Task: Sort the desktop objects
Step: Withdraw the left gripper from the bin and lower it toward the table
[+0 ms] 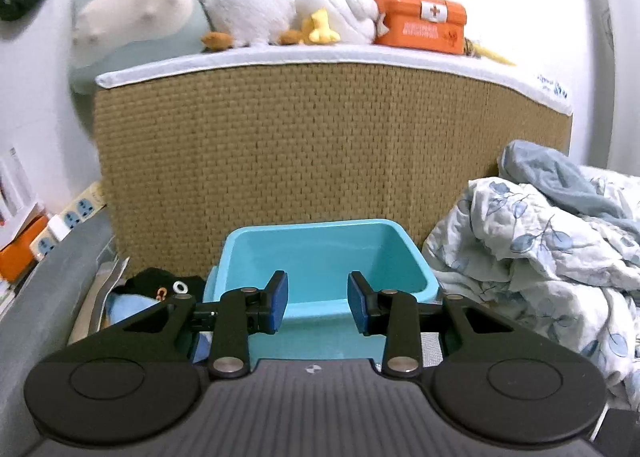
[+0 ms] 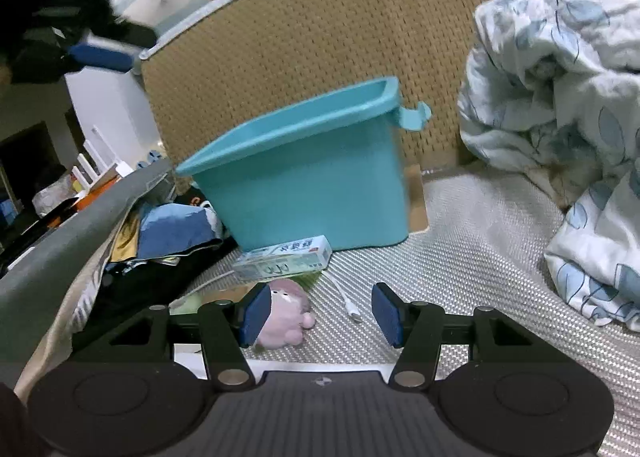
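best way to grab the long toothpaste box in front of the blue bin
Grip the toothpaste box across its narrow width near the middle, coming from above with the right gripper. It lies flat and long on the mat, close to the blue bin, and the pink toy crowds the near side.

Home bedroom, work surface is a bed. Evidence: woven headboard with a padded ledge on top, plush toys and an orange first-aid tin lined up on it, pillow against the wall. Crumpled floral duvet on the right, woven mat over the mattress. Power strip in the gap beside the bed, clothes piled at the edge.
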